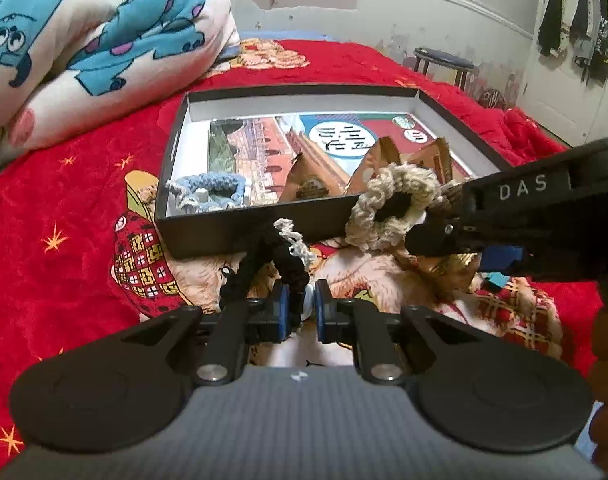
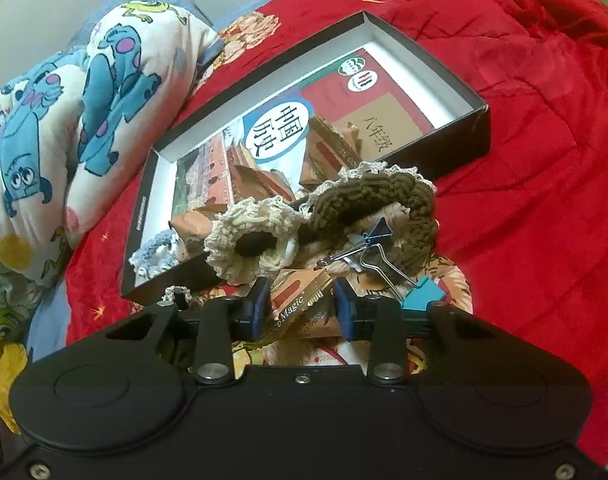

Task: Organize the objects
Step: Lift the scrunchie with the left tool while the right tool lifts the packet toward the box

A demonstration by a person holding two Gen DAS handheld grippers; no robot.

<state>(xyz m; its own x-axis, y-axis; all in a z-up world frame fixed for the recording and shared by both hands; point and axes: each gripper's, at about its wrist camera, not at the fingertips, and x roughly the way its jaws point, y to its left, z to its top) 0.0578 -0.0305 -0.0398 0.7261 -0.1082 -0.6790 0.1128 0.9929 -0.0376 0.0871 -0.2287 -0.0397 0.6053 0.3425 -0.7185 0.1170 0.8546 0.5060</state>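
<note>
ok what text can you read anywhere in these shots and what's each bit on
"DAS": white letters on the side of the right gripper, seen from the left wrist.
"中国历史": white oval on the textbook cover lying in the black box.
"八年级": tan panel on the same cover.
"...ce Magic": partly hidden, on the snack sachet between the right gripper's fingers.
Round logos on the cover and the small print along the box wall: too small to read.

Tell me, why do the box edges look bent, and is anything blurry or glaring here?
Left wrist view: the fisheye lens bows the black box and the wall trim; the right gripper looks soft at the edge. Right wrist view: the same bending, the red blanket oversaturated, no strong glare, corners darkened.
</note>
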